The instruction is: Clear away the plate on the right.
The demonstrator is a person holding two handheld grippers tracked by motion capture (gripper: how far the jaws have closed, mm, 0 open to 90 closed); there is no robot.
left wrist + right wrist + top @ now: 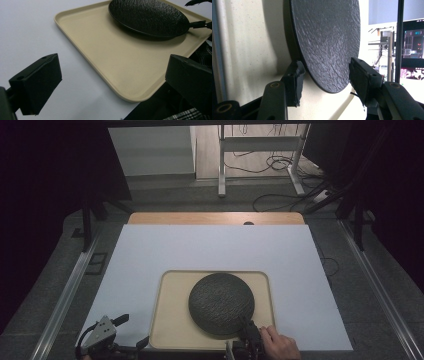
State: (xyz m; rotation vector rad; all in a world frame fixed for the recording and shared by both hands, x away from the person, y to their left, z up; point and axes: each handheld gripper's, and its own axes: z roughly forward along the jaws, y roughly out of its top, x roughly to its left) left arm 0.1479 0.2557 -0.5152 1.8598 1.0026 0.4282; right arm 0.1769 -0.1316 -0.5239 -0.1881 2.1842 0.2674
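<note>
A dark, textured round plate [221,304] [150,17] [327,37] rests on a beige tray [170,320] [100,57] [249,37]. At the plate's near right rim, my right gripper [248,327] [325,72] straddles the edge. One jaw sits under the rim and the other over the top face, and gaps show on both sides, so it is open. My left gripper [132,330] [112,67] hovers off the tray's near left corner. Its jaws are wide open and hold nothing.
The tray lies on a white sheet [210,245] that covers a wooden table [215,218]. Beyond the far edge are a grey floor, cables [280,165] and a white table frame [222,165]. Dark curtains flank both sides.
</note>
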